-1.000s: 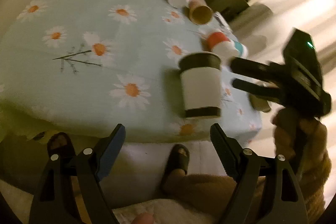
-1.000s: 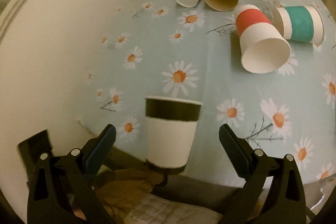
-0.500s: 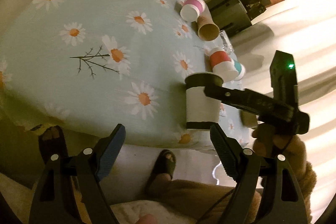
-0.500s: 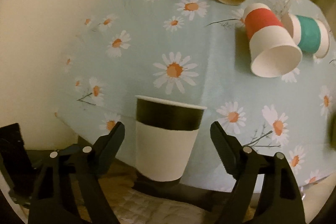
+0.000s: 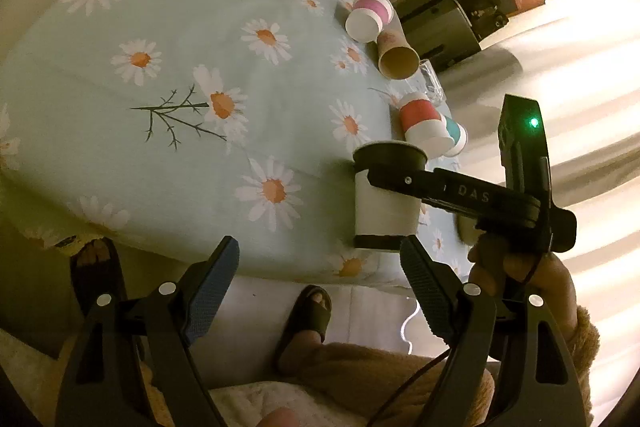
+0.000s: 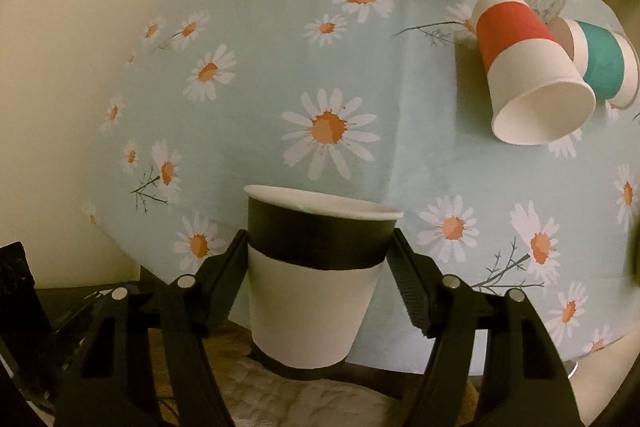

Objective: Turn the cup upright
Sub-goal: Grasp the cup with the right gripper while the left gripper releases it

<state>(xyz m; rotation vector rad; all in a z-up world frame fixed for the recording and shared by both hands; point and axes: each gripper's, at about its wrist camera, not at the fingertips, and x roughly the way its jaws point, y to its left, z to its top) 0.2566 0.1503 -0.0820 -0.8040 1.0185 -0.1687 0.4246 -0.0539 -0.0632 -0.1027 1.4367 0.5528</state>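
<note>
Both my right gripper (image 6: 318,263) fingers clamp upright black-banded paper cup (image 6: 312,291) near tablecloth (image 6: 256,115) edge; left gripper (image 5: 320,267) jaws spread, empty.

Dim, warm yellowish light fills both fisheye views, brightest on the glaring curtains (image 5: 568,75) at the right edge of the left wrist view, while straight lines bow toward the dark vignetted corners and the tablecloth (image 6: 280,75) looks slightly soft.
</note>
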